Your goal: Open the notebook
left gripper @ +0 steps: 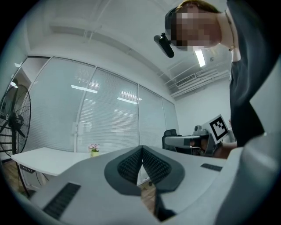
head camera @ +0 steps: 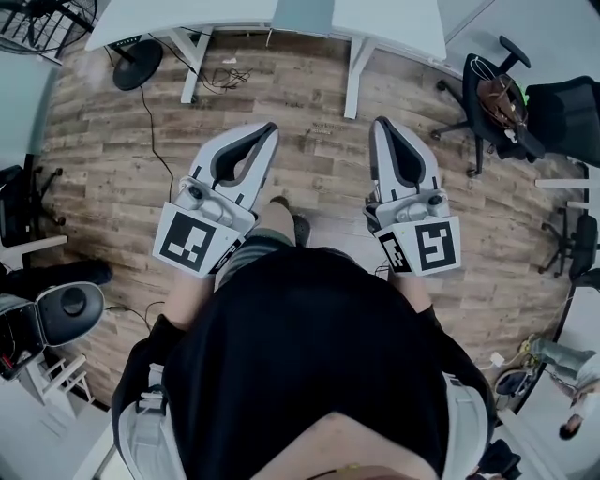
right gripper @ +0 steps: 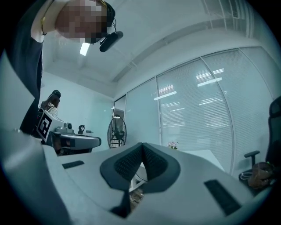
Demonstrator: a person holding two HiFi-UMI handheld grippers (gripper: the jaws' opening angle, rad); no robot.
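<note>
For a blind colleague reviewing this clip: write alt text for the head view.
Seen from above, a person in a black top holds the left gripper and right gripper forward, both shut and empty, over a wood floor. White desks stand beyond, office chairs at right.

The floor is wood-plank laminate. Two white desks stand side by side at its far edge, the left desk and the right desk, each on white legs. In the left gripper view, a small flower pot stands on a desk top.

Items resting on the floor:
- a round black fan base just beside the left desk;
- a black cable running from that base;
- a loose cable bundle near the left desk's legs;
- a black office chair at the right.
</note>
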